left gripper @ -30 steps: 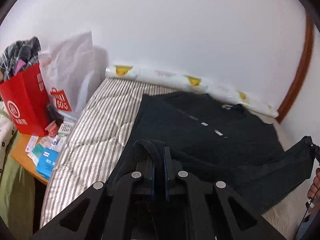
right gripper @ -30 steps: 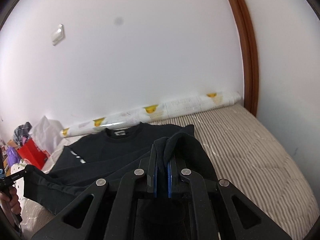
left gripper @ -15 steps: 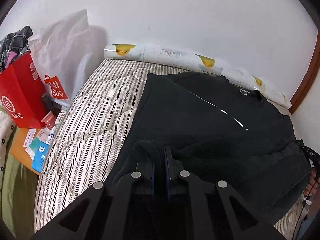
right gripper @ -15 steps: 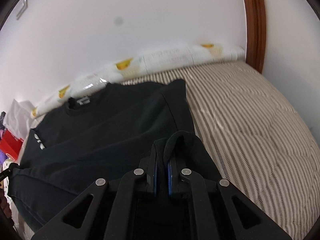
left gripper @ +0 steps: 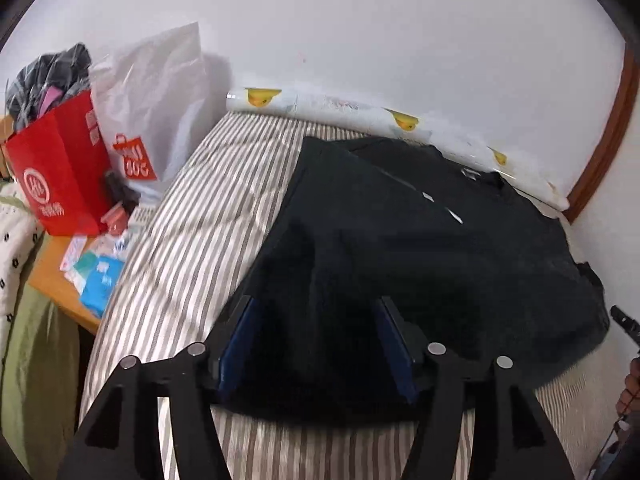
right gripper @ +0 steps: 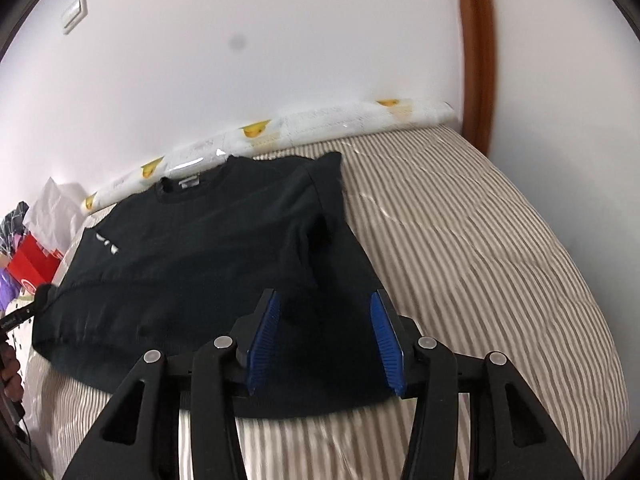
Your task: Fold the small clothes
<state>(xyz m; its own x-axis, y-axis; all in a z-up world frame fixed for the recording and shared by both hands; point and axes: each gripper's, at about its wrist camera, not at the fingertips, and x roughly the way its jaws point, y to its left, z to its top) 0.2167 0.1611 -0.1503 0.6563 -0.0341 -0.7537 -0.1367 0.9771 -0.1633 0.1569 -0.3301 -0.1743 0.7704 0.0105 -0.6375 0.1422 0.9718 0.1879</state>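
Note:
A black sweatshirt (left gripper: pixel 420 248) (right gripper: pixel 200 264) lies on the striped bed (left gripper: pixel 192 248) (right gripper: pixel 480 264), its lower part folded up toward the collar. My left gripper (left gripper: pixel 316 312) hovers over the garment's near left corner with its jaws opening; the blue pads (left gripper: pixel 240 332) stand apart and do not press the cloth beneath them. Over the near right corner, my right gripper (right gripper: pixel 324 304) is likewise opening, pads (right gripper: pixel 384 336) clear of the fabric. Each view shows the other gripper's tip and a hand at its edge.
A rolled duck-print mat (left gripper: pixel 360 116) (right gripper: pixel 304 128) lies along the wall behind the shirt. Left of the bed stand a red bag (left gripper: pixel 56 164), a white bag (left gripper: pixel 152 96) and a wooden stand (left gripper: pixel 52 280) with packets. A brown door frame (right gripper: pixel 476 48) rises at right.
Both grippers carried the sweatshirt's hem forward and down onto the bed, then opened and let the cloth go. The fold now lies flat.

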